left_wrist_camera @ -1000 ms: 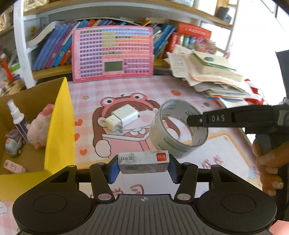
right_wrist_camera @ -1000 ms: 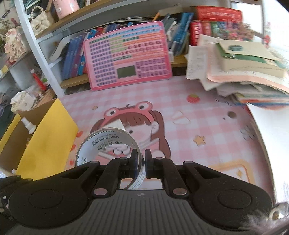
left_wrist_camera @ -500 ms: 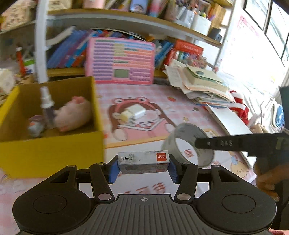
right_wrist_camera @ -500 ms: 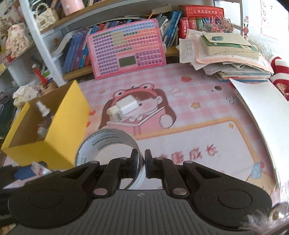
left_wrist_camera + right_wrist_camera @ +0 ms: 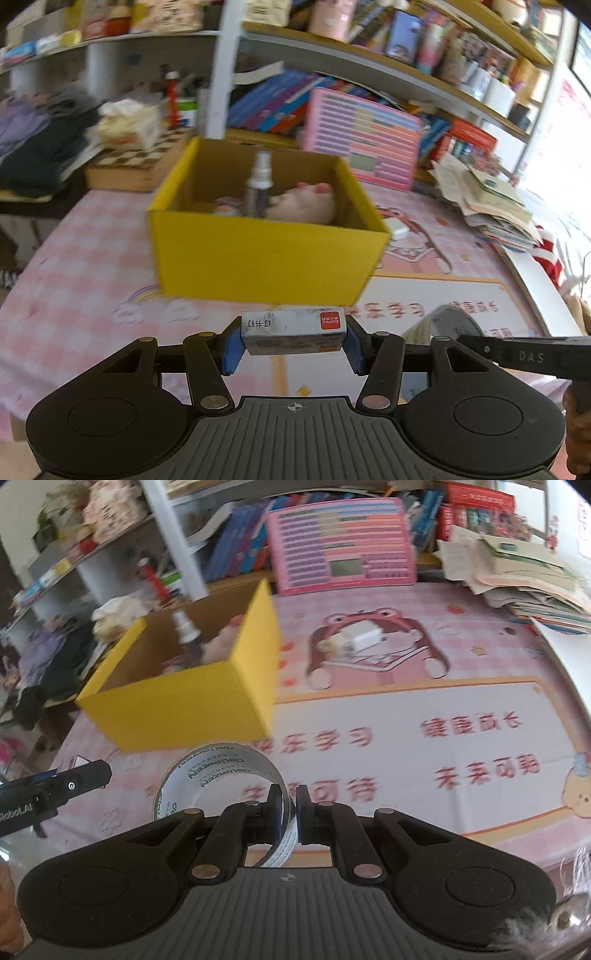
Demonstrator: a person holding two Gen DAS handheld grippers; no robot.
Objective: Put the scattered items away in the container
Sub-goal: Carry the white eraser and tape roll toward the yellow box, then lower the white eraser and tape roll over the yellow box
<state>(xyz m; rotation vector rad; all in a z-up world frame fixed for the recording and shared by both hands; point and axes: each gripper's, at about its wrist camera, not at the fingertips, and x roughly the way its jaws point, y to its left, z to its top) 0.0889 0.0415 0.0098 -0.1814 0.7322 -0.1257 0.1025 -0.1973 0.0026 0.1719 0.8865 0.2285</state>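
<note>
Both hands have swung toward the yellow box (image 5: 266,254); left gripper (image 5: 293,345) holds the staple box (image 5: 293,330), right gripper (image 5: 287,812) pinches the tape roll (image 5: 218,775), next lift over and drop

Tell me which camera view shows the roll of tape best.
The right wrist view: the tape roll sits centred, its ring and printed band clear, with the right gripper shut on its wall. The left wrist view shows only part of the roll at lower right, partly hidden behind gripper parts.

We can't really read the blurry shelf clutter (image 5: 122,22), and the yellow box (image 5: 266,258) hides whatever's under the spray bottle (image 5: 258,184).
</note>
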